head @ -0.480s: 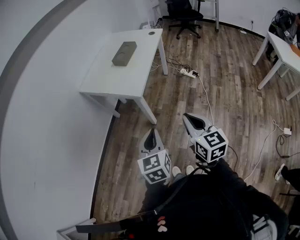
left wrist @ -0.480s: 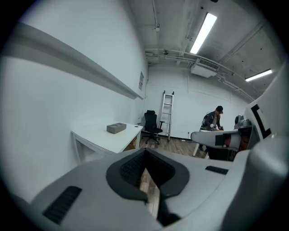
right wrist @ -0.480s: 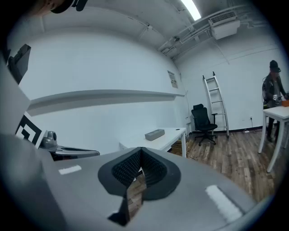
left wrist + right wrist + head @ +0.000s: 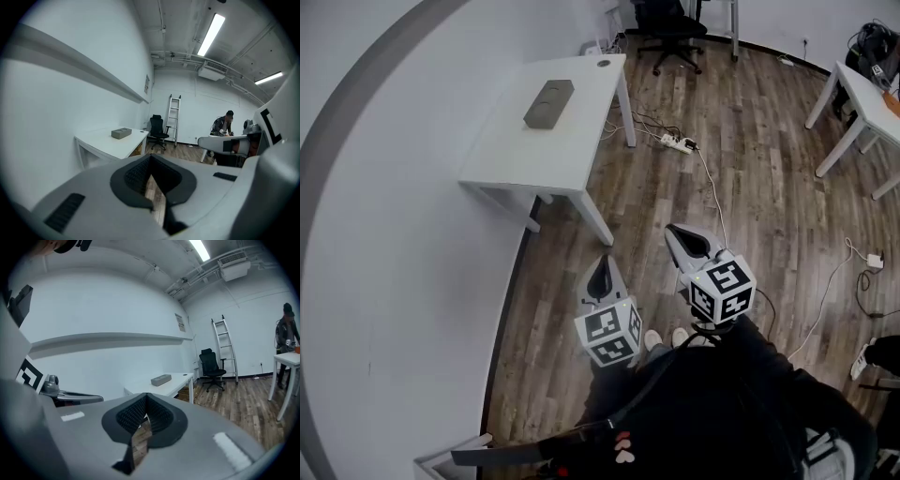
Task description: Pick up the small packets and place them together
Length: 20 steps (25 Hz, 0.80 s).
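No small packets show in any view. A grey box (image 4: 548, 103) lies on the white table (image 4: 516, 155) by the curved wall; it also appears far off as the box (image 4: 121, 133) and the box (image 4: 161, 379). My left gripper (image 4: 600, 270) hangs above the wooden floor, well short of the table, its jaws pressed together on nothing. My right gripper (image 4: 679, 234) is beside it, slightly further forward, also shut and empty. In the gripper views the left gripper (image 4: 151, 160) and the right gripper (image 4: 143, 405) both point toward the table with their dark pads meeting.
A black office chair (image 4: 667, 33) stands beyond the table. A power strip (image 4: 678, 145) and cables lie on the floor. A second white table (image 4: 862, 98) is at the right. A ladder (image 4: 172, 119) leans on the far wall, with a person (image 4: 224, 125) at a desk.
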### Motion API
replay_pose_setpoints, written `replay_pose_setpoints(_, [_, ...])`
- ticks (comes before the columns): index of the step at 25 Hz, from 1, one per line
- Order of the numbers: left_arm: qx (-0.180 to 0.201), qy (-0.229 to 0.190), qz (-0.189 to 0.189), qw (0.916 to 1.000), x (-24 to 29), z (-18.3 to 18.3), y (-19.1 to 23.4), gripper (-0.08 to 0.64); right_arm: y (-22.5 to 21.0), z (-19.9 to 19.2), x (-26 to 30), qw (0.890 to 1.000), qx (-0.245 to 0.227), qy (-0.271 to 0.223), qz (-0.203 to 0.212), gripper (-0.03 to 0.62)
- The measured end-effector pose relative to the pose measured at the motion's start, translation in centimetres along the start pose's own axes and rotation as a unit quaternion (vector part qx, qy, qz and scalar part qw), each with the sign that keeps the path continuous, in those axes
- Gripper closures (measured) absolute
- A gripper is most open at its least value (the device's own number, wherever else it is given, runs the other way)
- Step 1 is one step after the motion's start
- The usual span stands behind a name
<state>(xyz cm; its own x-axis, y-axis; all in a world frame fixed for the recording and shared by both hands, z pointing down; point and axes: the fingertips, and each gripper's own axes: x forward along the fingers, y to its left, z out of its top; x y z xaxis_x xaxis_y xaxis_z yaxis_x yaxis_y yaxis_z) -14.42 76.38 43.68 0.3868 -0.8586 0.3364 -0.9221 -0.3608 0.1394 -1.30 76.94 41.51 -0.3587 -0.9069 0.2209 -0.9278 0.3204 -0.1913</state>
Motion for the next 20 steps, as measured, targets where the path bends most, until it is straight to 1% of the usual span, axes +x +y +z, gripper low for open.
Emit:
replay_pose_setpoints(7, [0.004,0.003,-0.004,1.0,0.1,-0.2,0.1,0.56,0.5,0.2,0.0,1.0,-0.008,-0.009,0.011,0.595])
replay_pose_setpoints(11, [0.005,0.011,-0.022,0.9997,0.3,-0.6,-0.1,0.561,0.6,-0.2,0.3,1.0,0.005,-0.006,0.009,0.594])
replay_pose_setpoints(13, [0.007,0.016,-0.031,0.9994,0.2,-1.1,-0.2,0.561,0.7,-0.4,0.0,1.0,0.011,-0.006,0.003,0.594])
replay_pose_setpoints(16, [0.008,0.022,-0.041,0.9989,0.5,-1.9,-0.1,0.56,0.3,-0.7,-0.3,1.0,0.006,-0.009,-0.017,0.594])
replay_pose_setpoints(20, [0.008,0.036,-0.051,0.998,2.2,-2.7,0.5,0.56,-1.0,-1.6,0.5,0.999,0.008,-0.002,-0.036,0.594])
